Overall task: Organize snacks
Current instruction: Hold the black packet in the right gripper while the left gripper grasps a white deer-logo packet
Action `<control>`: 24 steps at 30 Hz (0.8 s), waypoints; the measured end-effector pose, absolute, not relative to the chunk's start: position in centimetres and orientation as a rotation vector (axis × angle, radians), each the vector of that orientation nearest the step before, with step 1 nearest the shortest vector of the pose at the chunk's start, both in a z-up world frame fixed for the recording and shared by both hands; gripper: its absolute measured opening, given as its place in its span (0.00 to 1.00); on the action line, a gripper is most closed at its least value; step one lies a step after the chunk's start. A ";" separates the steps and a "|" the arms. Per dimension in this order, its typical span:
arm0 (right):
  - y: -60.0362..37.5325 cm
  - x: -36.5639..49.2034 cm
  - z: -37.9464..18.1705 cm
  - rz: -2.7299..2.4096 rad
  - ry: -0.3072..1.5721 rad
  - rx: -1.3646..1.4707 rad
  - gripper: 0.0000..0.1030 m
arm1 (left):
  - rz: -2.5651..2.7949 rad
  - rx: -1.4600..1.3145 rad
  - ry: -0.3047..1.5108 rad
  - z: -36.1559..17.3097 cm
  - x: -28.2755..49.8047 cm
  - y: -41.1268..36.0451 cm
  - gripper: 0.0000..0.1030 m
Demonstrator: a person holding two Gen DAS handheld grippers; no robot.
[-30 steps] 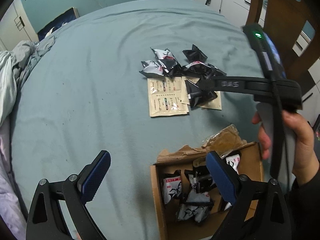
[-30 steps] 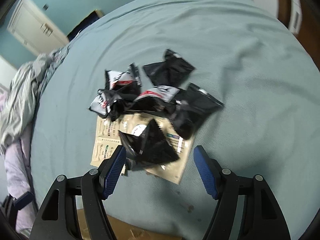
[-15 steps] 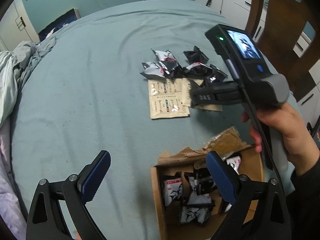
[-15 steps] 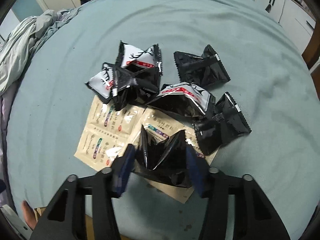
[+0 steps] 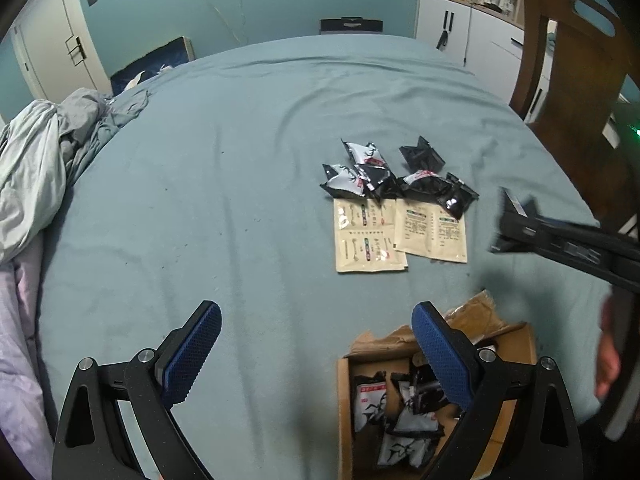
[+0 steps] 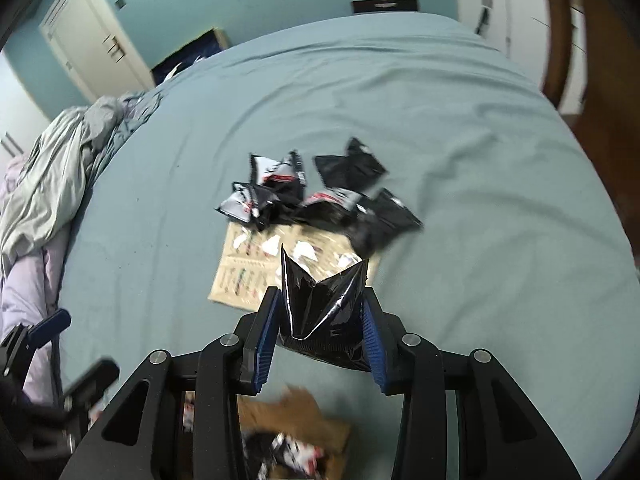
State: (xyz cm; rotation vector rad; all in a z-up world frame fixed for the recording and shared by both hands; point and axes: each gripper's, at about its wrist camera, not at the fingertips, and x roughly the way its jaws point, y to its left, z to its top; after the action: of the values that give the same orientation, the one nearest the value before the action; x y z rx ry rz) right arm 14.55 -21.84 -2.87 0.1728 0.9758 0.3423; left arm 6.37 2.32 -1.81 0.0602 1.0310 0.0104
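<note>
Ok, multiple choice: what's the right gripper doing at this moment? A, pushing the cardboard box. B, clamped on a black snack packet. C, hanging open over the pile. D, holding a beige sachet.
B: the right gripper has its blue pads pressed against both sides of a black snack packet, lifted clear of the bed.

Cardboard box (image 5: 516, 344): cut off by lower edge in both views; motion-blurred in right wrist view. Right gripper (image 5: 516, 220): blurred, cut off at right edge. Beige sachets (image 6: 244, 276): print unreadable; partly hidden behind black snack packet (image 6: 320, 312).
</note>
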 end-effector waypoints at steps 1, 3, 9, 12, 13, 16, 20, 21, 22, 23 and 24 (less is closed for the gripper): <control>-22.5 13.7 -3.0 0.330 0.979 0.195 0.37 | 0.019 0.067 1.032 -1.8 6.2 2.3 0.95; -23.6 12.2 -3.1 0.316 0.990 0.235 0.37 | 0.012 0.077 1.036 -1.7 5.7 2.1 0.95; -25.6 8.2 -3.1 0.332 1.029 0.330 0.37 | -0.010 0.140 0.992 -0.9 4.6 0.9 0.95; -27.3 7.3 -2.9 0.352 1.035 0.457 0.37 | -0.017 0.152 0.992 -1.0 4.5 0.5 0.95; -27.8 6.9 -2.8 0.334 1.028 0.473 0.37 | -0.017 0.155 0.995 -1.1 4.6 0.4 0.95; -28.6 6.6 -2.8 0.293 1.018 0.452 0.37 | -0.015 0.154 1.016 -1.5 5.1 0.2 0.95; -28.1 7.9 -3.5 0.273 1.065 0.394 0.37 | -0.027 0.130 1.068 -2.2 6.8 0.2 0.95; -27.8 8.1 -3.5 0.272 1.075 0.395 0.37 | -0.032 0.134 1.077 -2.4 7.2 0.1 0.95; -27.6 8.5 -3.5 0.270 1.083 0.395 0.37 | -0.039 0.141 1.089 -2.6 7.9 -0.1 0.95; -27.5 9.1 -3.5 0.268 1.087 0.384 0.37 | -0.045 0.147 1.101 -2.7 8.8 -0.2 0.95; -27.3 9.5 -3.4 0.266 1.083 0.369 0.37 | -0.047 0.146 1.107 -2.8 9.4 -0.3 0.95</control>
State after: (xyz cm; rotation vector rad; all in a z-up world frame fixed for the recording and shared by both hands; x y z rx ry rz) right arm 9.55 -27.32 -3.35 0.3691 1.0833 0.2657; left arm 9.35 -0.26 -2.83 0.1456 1.1066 -0.0470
